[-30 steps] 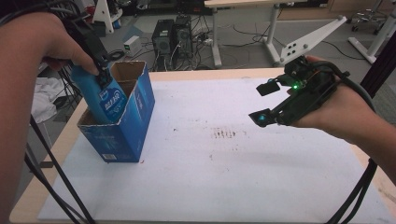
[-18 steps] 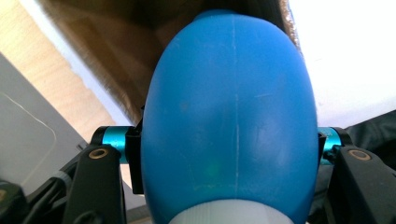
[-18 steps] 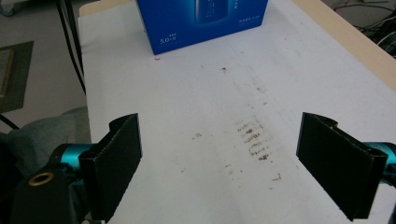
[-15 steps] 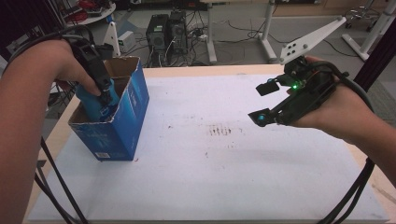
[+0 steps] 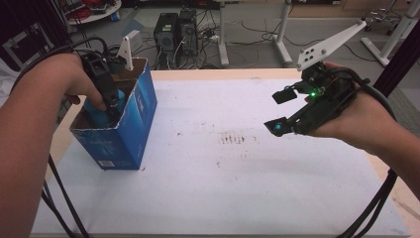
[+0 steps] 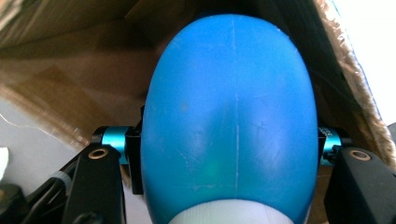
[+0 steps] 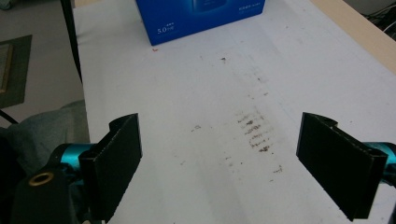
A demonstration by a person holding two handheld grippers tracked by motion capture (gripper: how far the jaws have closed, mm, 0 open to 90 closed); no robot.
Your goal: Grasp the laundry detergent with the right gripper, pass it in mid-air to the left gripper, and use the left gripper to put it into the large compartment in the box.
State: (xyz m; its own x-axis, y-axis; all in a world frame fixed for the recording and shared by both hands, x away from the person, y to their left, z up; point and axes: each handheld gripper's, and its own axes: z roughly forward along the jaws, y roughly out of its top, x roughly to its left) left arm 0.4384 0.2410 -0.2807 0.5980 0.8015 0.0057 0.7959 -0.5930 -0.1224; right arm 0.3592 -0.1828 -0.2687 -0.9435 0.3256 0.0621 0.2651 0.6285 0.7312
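Blue bottle sits clamped between the jaws of the left hand-held gripper, its long axis running straight out ahead of that gripper and down into the open blue carton, whose brown inner walls close in around it. In the high view the bottle is partly sunk below the carton's rim, directly under the hand. The right hand-held gripper hovers well apart over the white counter, jaws spread wide with nothing between them. The left hand is plainly the one placed to lower and release.
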